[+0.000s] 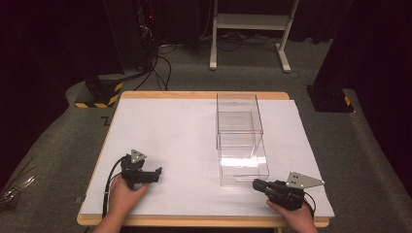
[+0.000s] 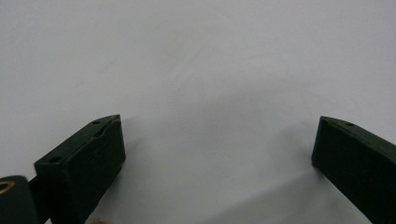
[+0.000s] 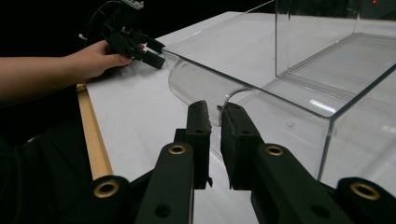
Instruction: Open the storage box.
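— Grippers, how did they stand?
— Right gripper (image 1: 256, 184) was nearly closed on nothing, just beside the clear box's (image 1: 243, 162) near right corner. Left gripper (image 1: 156, 174) gaped wide, well apart to the left.
— Box's long axis?
— Near to far along the surface (image 1: 165, 126).

A white-topped table (image 1: 170, 131) carries two clear, seemingly empty boxes (image 1: 239, 124).
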`<state>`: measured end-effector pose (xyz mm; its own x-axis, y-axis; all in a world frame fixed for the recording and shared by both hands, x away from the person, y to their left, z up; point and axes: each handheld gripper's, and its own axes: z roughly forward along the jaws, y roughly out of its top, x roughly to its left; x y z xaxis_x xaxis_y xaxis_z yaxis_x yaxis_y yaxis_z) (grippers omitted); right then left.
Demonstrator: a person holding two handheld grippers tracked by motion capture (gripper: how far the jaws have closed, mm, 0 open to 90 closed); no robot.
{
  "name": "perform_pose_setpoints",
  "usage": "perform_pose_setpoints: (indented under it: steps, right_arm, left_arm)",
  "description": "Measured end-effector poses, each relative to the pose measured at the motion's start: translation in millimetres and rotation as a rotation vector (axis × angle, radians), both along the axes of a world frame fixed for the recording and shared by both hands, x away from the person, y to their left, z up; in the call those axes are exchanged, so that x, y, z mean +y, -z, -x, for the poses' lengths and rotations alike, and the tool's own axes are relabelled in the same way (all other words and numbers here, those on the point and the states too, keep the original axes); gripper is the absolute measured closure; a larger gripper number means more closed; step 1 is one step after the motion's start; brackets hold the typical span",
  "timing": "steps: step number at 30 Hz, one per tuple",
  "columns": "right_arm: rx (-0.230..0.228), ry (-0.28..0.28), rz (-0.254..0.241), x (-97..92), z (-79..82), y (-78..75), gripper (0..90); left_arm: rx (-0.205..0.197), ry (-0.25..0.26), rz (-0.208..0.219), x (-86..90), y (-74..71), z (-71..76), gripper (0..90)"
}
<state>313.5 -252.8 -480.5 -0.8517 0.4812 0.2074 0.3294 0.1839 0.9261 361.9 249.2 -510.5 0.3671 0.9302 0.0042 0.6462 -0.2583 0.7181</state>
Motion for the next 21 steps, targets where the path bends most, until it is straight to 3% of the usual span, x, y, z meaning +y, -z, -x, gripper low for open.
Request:
perform_pose_setpoints:
  steps: [13,21]
  right_arm:
    - [-0.068,0.061,-0.076,-12.5,5.6,-12.7,80.2]
    - [-0.108,0.116,-0.075,-14.5,3.4,-16.9,77.9]
  left_arm:
    - [0.0,0.0,0.0,0.0,0.0,0.0,2.9]
    - [0.0,0.0,0.0,0.0,0.0,0.0,2.9]
